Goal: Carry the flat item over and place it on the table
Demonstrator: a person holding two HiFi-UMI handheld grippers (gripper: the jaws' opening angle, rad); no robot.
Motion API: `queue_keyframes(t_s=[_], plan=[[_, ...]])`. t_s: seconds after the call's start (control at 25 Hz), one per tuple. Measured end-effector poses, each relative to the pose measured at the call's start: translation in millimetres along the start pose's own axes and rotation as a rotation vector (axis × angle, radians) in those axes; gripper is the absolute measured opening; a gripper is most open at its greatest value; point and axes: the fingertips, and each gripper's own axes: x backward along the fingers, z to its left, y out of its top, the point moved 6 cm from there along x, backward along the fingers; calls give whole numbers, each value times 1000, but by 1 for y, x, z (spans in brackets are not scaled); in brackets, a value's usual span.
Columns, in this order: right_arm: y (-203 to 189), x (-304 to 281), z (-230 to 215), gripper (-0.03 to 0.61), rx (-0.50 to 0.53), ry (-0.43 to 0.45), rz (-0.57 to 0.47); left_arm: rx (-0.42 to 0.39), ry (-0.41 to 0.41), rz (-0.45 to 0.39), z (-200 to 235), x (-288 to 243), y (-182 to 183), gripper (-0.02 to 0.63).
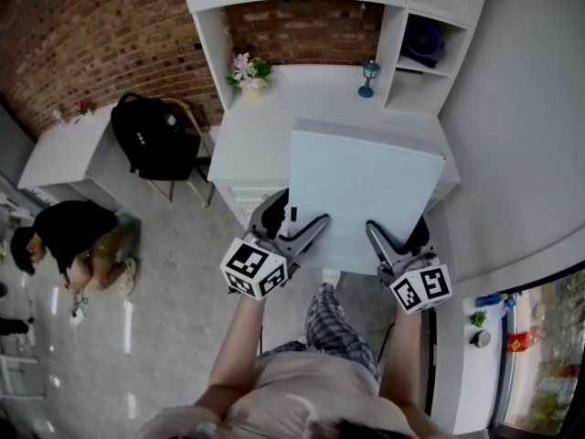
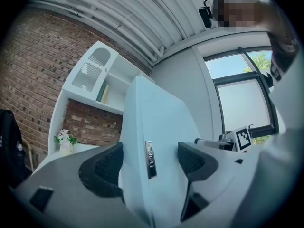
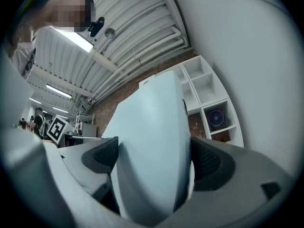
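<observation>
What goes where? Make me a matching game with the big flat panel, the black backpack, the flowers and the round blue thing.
Things:
1. flat panel
2. black backpack
3. flowers
4. round blue thing

Places:
A. on a chair
B. in a compartment of the shelf unit
C. on the white desk
D. clamped between the fingers of the left gripper and the right gripper

Pairs: 1-D, 2-A, 3-C, 4-B
</observation>
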Motion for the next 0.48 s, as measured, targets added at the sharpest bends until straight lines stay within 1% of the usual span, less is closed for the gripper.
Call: queue_keyframes(t_s=[0.2,0.36,0.48], plan=[[-6,-51,-41,474,5,4,-14,-11,0,-6,39,-52,1,354],[-6,-104,-82,474,-7,13,-20,-20,11,-9,78,-103,10,354],[-8,-147,-112,474,-21,23,-6,-12,28,1,111,-140,14,354]])
